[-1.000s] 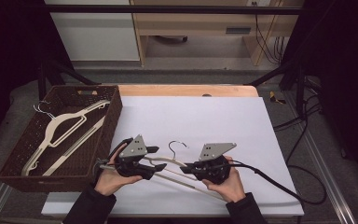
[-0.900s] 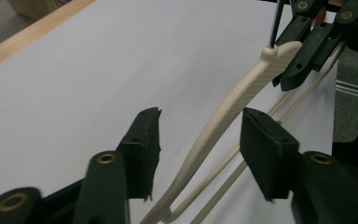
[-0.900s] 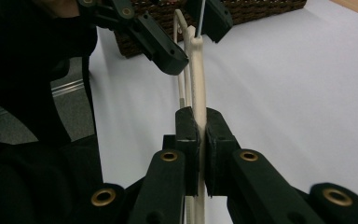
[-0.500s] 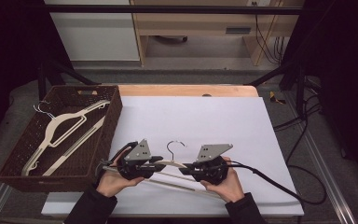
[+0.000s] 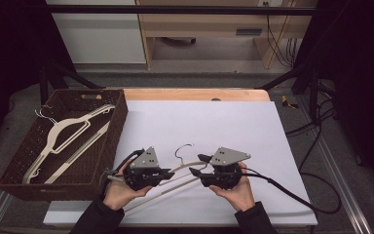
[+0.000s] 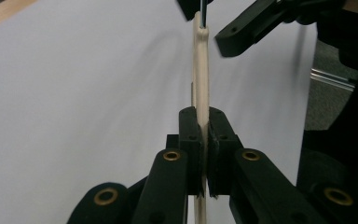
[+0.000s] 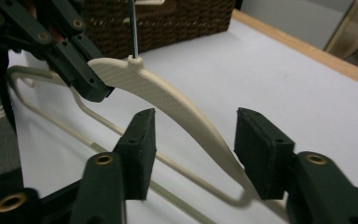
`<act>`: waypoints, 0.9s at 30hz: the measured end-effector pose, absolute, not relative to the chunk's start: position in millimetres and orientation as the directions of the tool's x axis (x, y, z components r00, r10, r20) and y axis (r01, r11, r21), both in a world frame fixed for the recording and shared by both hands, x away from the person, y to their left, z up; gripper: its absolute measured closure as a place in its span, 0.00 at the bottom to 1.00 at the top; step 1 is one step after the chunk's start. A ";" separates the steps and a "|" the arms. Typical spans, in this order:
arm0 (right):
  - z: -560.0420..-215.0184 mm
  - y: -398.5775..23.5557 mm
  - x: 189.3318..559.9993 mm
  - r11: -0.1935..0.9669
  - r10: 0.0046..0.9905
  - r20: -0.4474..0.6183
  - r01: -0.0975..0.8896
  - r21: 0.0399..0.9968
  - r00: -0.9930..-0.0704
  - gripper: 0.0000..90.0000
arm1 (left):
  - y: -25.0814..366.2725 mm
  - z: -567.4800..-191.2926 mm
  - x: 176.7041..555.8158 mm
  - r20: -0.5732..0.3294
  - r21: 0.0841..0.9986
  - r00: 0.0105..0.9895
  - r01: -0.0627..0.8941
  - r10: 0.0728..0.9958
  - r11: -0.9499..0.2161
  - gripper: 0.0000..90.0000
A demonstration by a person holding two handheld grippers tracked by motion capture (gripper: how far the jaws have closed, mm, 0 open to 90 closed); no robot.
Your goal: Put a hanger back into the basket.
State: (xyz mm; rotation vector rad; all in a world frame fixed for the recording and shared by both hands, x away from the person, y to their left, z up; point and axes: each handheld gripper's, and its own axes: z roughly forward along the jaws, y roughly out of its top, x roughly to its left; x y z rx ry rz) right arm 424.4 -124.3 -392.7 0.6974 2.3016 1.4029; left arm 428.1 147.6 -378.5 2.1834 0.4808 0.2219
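A cream plastic hanger (image 5: 181, 167) with a metal hook (image 5: 182, 148) is held just above the white table sheet (image 5: 214, 122), near its front edge. My left gripper (image 5: 168, 173) has just been closing and is shut on the hanger's left arm. In the left gripper view its pads (image 6: 189, 126) press the cream arm (image 6: 200, 70) from both sides. My right gripper (image 5: 197, 168) has just been opening. In the right gripper view its jaws (image 7: 196, 126) stand apart, and the hanger's other arm (image 7: 168, 95) passes between them without touching.
A dark wicker basket (image 5: 114, 131) at the table's left holds more cream hangers (image 5: 63, 136). A wooden strip (image 5: 195, 94) runs along the table's far edge. Each gripper trails a black cable (image 5: 292, 192).
The left jaws have closed onto the hanger's arm. The right jaws, which were shut on the hanger, have come apart. Both hands have stayed in place.
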 end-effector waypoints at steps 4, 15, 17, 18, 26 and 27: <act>-387.4 -139.6 422.7 0.327 0.611 -0.027 0.222 0.919 -0.791 0.44 | 158.1 -373.5 430.1 -0.018 0.819 0.876 0.290 0.483 -0.496 0.96; -388.3 -197.4 420.6 0.192 0.735 0.049 0.277 0.942 -0.676 0.23 | 183.0 -339.5 421.6 0.017 0.881 0.798 0.273 0.602 -0.387 0.96; -390.2 -204.2 420.0 0.182 0.757 0.054 0.290 0.940 -0.651 0.18 | 187.8 -331.4 419.9 0.013 0.890 0.791 0.269 0.612 -0.368 0.96; -391.4 -207.7 420.1 0.176 0.765 0.059 0.296 0.939 -0.642 0.16 | 190.2 -327.2 419.0 0.011 0.896 0.788 0.265 0.615 -0.356 0.96; -394.5 -236.4 416.3 0.102 0.809 0.114 0.329 0.939 -0.576 0.10 | 213.5 -280.5 417.3 0.043 0.920 0.769 0.219 0.638 -0.326 0.96; -394.4 -238.8 416.1 0.098 0.815 0.115 0.330 0.939 -0.569 0.10 | 217.0 -274.9 418.2 0.048 0.922 0.766 0.213 0.641 -0.324 0.96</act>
